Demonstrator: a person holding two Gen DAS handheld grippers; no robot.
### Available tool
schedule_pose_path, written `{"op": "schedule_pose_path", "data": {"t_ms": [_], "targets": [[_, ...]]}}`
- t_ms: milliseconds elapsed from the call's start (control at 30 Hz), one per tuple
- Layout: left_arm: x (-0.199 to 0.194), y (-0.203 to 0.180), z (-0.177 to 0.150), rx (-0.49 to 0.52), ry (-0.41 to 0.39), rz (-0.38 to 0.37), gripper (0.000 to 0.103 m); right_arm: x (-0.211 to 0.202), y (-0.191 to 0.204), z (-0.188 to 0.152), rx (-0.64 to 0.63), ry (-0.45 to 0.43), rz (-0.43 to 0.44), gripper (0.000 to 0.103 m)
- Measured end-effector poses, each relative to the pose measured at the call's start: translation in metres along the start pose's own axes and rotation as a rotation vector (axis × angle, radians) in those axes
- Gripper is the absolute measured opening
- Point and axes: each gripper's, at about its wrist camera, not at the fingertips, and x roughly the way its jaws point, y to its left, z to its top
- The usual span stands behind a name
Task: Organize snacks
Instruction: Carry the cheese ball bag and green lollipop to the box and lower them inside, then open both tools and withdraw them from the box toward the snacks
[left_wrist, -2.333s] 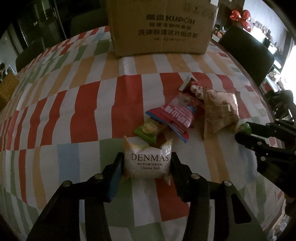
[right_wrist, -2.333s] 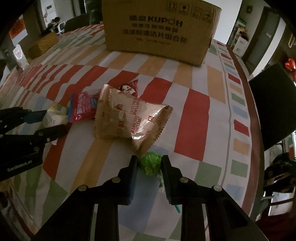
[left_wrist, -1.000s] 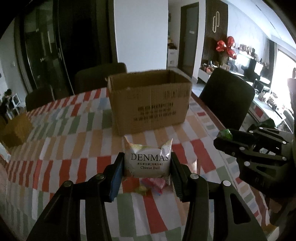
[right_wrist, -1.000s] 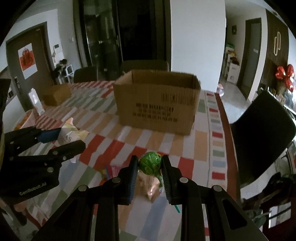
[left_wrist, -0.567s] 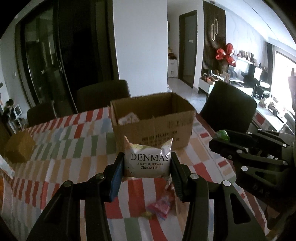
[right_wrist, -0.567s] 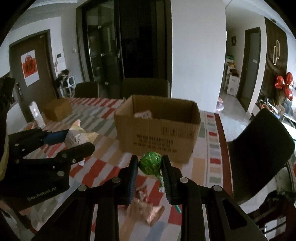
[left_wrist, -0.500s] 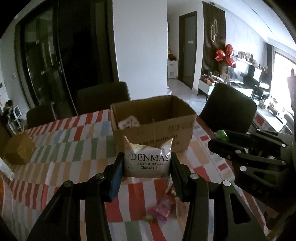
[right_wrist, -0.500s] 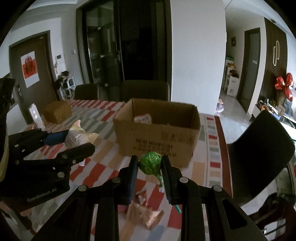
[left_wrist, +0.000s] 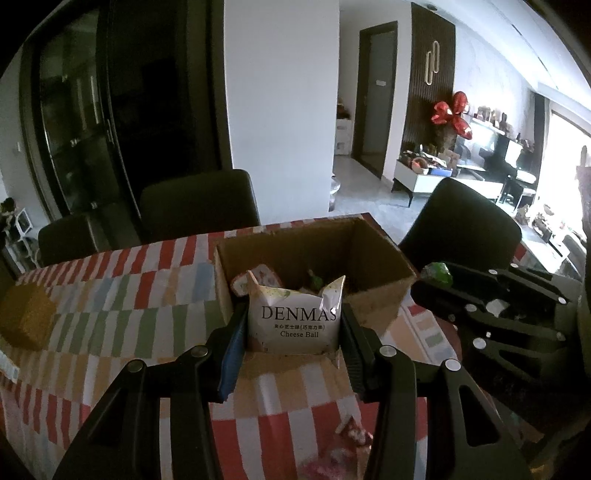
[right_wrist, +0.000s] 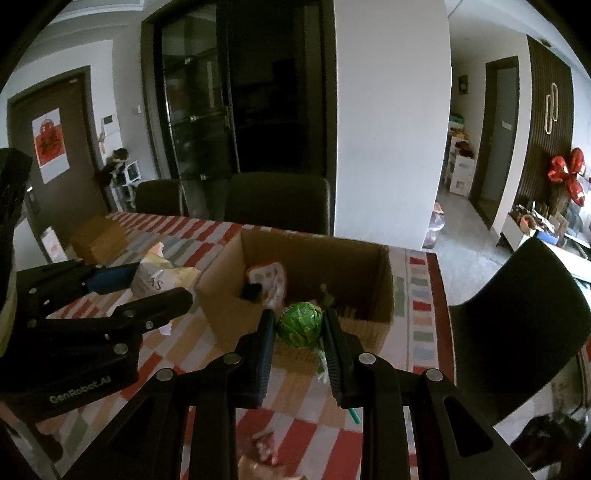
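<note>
An open cardboard box (left_wrist: 373, 291) sits on the striped tabletop (left_wrist: 122, 295) — dark chairs (right_wrist: 277, 201) behind it. Before it, the left gripper (left_wrist: 293, 325) clamps a cheese-ball bag (left_wrist: 293, 321), the right gripper (right_wrist: 299, 326) a green lollipop (right_wrist: 299, 323).

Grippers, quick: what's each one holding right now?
Left gripper: closed on the Cheese Ball bag.
Right gripper: closed on the green lollipop.

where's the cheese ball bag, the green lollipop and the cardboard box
cheese ball bag (left_wrist: 293, 325): left wrist view, printed front.
green lollipop (right_wrist: 300, 324): right wrist view, wrapped head.
cardboard box (right_wrist: 218, 273): right wrist view, left outer wall.
</note>
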Motion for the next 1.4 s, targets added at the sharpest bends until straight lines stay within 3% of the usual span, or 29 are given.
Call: {"op": "schedule_pose_path", "data": {"t_ms": [533,700,867,1133,1400], "targets": [[0.083,0.015,0.036,-0.021,0.076,0.018,0.047,0.069,-0.025,0.033,0.002,0.033,-0.044,0.027],[0.094,0.015,0.038,-0.006,0.079,0.041,0.054,0.087,-0.03,0.036,0.008,0.053,-0.057,0.027],[0.084,0.018,0.03,0.0,0.063,0.058,0.062,0.087,-0.034,0.031,0.018,0.06,-0.055,0.038],[0.043,0.013,0.007,0.017,0.004,0.085,0.066,0.058,-0.02,0.013,-0.024,0.039,-0.032,0.046],[-0.001,-0.001,-0.023,0.049,-0.026,0.063,0.067,0.014,-0.005,-0.009,-0.06,0.003,-0.003,0.055]]}}
